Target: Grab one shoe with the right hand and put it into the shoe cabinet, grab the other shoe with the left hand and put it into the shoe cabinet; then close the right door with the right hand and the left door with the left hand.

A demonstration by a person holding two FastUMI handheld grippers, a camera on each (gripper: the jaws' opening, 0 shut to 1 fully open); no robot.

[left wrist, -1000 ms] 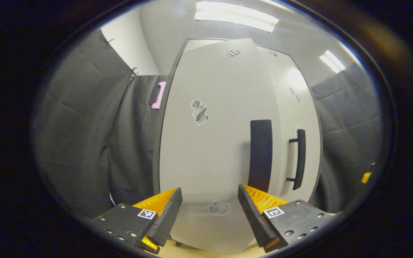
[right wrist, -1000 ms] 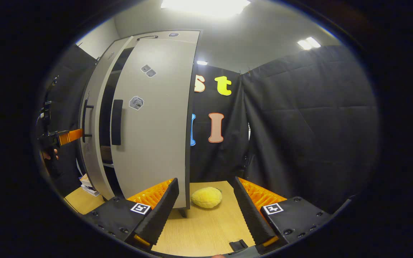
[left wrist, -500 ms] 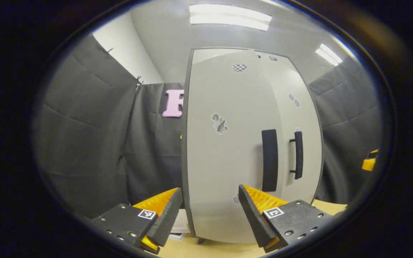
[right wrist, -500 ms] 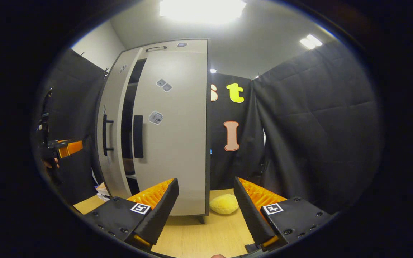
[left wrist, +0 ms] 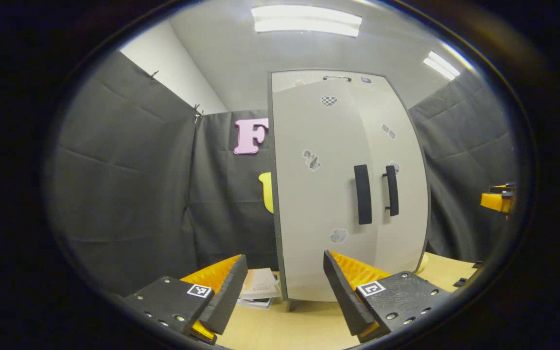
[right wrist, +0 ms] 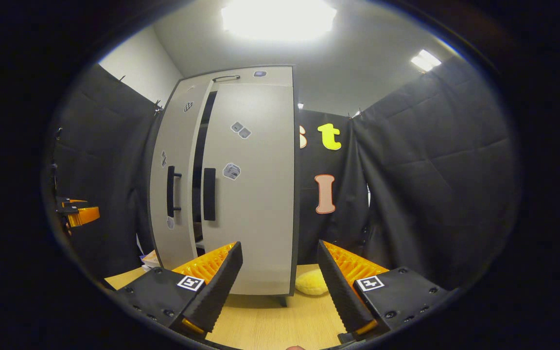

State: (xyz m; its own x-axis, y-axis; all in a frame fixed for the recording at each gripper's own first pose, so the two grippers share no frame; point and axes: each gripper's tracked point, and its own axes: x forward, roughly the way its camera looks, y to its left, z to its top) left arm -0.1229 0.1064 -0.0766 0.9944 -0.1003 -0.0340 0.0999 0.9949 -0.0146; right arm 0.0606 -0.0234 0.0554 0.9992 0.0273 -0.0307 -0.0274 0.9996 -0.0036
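In the left gripper view, the left gripper (left wrist: 285, 287) stands apart from the tall pale-grey two-door shoe cabinet (left wrist: 343, 194), its two fingers spread wide with nothing between them. The left door (left wrist: 316, 204) looks nearly shut; its black bar handle (left wrist: 362, 194) sits just beside the right door's black bar handle (left wrist: 392, 190). A small stack of printed papers (left wrist: 260, 289) lies on the light wooden floor (left wrist: 309, 325) at the cabinet's left foot. The other gripper (left wrist: 496, 200) shows at the far right edge, well apart from the cabinet.

In the right gripper view, the right gripper (right wrist: 280, 287) is likewise splayed and empty. A narrow dark gap (right wrist: 200, 165) runs between the left door and the right door (right wrist: 251, 194), so the cabinet is not fully shut. No shoe can be seen; both are presumably inside. A round yellow plush object (right wrist: 311, 284) lies on the floor beside the cabinet's right foot.

The closing step is, I judge, almost done. To finish well, press flat on the door face near the handle edge, the right door by the right gripper and the left by the left, pushing squarely until the gap disappears, without catching a finger on a handle.

Count: one cabinet, two doors, two handles, two grippers, one plush object, one paper stack.
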